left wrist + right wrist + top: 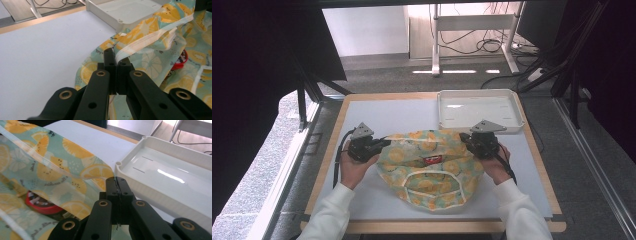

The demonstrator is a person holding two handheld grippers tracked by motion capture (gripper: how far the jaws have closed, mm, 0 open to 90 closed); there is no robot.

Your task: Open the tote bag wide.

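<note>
A mint-green cloth bag (pixel 429 165) printed with orange lemon slices lies on the white table mat (pixel 377 115). My left gripper (pixel 384 143) is shut on the bag's left rim, where the white hem (pixel 140 43) runs out from between its jaws. My right gripper (pixel 463 137) is shut on the right rim, with the fabric edge (pixel 97 173) pinched between its jaws. The rim is stretched between the two grippers and lifted a little off the mat. A small red item (pixel 41 203) sits under the raised fabric, and its red mark (pixel 432 160) is at the bag's middle.
An empty white tray (pixel 477 110) stands at the back right of the table, just behind my right gripper. The mat's wooden border (pixel 329 150) runs along the left side. Beyond the table are a floor, cables and a desk frame (pixel 472 22).
</note>
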